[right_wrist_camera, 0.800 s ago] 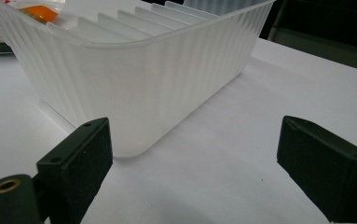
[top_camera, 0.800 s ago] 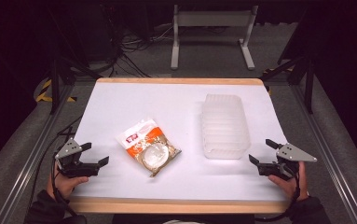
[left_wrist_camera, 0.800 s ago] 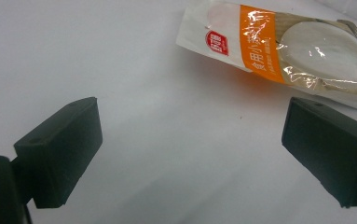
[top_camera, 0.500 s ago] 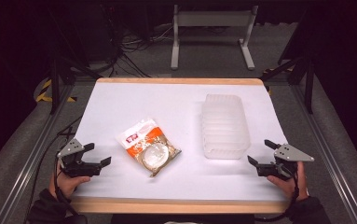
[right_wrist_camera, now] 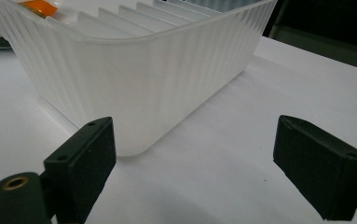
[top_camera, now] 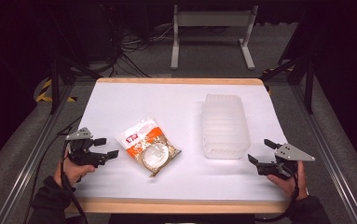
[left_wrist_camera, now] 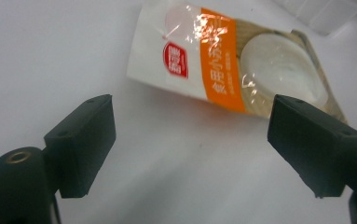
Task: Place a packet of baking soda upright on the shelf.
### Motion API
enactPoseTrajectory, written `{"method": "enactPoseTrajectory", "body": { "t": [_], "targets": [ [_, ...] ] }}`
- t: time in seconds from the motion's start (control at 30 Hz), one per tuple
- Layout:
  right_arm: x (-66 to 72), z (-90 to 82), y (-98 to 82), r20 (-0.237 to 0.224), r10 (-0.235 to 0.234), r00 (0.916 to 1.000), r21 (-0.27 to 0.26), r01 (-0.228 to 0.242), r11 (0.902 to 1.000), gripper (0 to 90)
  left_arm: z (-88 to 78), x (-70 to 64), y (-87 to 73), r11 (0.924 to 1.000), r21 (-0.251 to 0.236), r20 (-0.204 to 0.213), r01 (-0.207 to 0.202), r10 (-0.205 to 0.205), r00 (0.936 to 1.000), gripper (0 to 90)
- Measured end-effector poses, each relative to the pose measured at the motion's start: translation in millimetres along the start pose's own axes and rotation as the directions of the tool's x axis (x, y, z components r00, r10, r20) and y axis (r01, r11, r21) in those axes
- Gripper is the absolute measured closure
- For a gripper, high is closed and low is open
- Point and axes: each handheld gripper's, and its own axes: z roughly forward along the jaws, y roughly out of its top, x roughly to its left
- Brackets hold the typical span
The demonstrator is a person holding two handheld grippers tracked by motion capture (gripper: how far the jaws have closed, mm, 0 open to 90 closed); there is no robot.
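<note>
White tabletop [top_camera: 176,102], one packet, one bin, two grippers.
One orange-and-white plastic food packet [top_camera: 149,147] lies left of centre; one frosted ribbed plastic bin [top_camera: 224,125] stands right of centre — both unmoved since earlier. Left gripper [top_camera: 108,147] at lower left has edged toward the packet, jaws spread, empty; right gripper [top_camera: 260,151] at lower right has edged toward the bin — jaws spread, empty.

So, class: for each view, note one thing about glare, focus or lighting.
High view: the table is brightly lit, the room behind dark. Left gripper view: glare streaks the packet, and the near jaws look soft. Right gripper view: the bin glows translucent, its far end blurred.
</note>
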Motion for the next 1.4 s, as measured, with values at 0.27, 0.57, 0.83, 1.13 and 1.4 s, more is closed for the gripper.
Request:
{"method": "enactPoseTrajectory", "body": {
  "t": [0.27, 0.57, 0.83, 1.13, 1.4],
  "targets": [
    [1.4, 1.1, 0.2, 0.004, -0.011, 0.9999, 0.015, 0.011, 0.9998, 14.3, 21.1, 0.6, 27.5, 0.9992, 0.038, 0.001, -0.007, 0.007, 1.0, 14.3],
    [1.8, 1.6, 0.2, -0.001, -0.018, 0.9998, 0.017, 0.018, 0.9997, 13.8, 57.4, 20.2, 44.7, 0.9878, 0.154, -0.027, 0.022, -0.018, 0.9995, 12.4],
    [2.1, 1.5, 0.3, 0.002, -0.02, 0.9998, 0.017, 0.02, 0.9996, 13.5, 74.4, 29.5, 37.2, 0.9701, 0.232, 0.019, 0.073, -0.079, 0.9967, 18.7],
    [2.1, 1.4, 0.2, 0.002, -0.02, 0.9998, 0.017, 0.02, 0.9996, 13.5, 84.3, 27.2, 37.5, 0.9658, 0.254, 0.08, 0.053, -0.075, 0.994, 37.4],
    [2.0, 1.4, 0.3, 0.002, -0.022, 0.9998, 0.016, 0.022, 0.9996, 13.4, 90.7, 21.4, 40.2, 0.968, 0.25, 0.133, -0.019, -0.015, 0.9909, 74.5]
  ]
}}
